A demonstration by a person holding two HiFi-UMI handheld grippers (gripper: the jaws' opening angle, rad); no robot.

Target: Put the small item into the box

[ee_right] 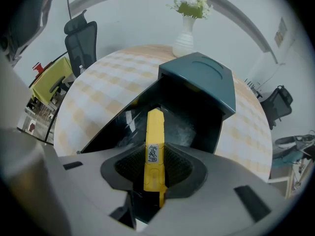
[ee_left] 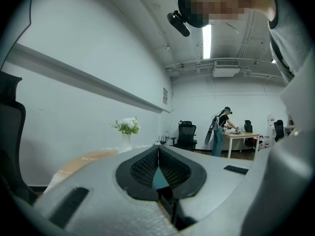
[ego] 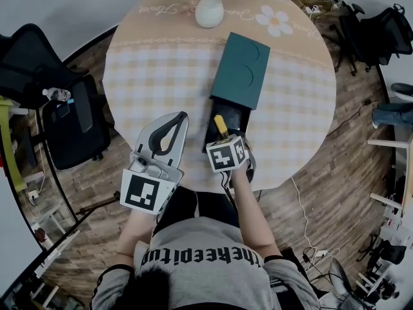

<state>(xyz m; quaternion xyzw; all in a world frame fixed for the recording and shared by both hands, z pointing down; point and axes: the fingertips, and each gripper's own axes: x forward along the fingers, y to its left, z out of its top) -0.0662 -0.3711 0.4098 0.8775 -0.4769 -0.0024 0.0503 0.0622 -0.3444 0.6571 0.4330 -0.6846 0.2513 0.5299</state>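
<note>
While over open box (ee_right: pixel 202 76), yellow item (ee_right: pixel 153 132)

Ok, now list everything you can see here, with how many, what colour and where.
table: one, beige-and-white checked cloth, centre of head view.
vase: one, white, holding white flowers, table's far edge.
box: one, dark teal, near end open, middle of table.
yellow item: one, yellow, held over the box's open end.
office chairs: several, black, floor around table.
left gripper: one, grey, jaws together, empty.
right gripper: one, grey, shut on yellow item.
</note>
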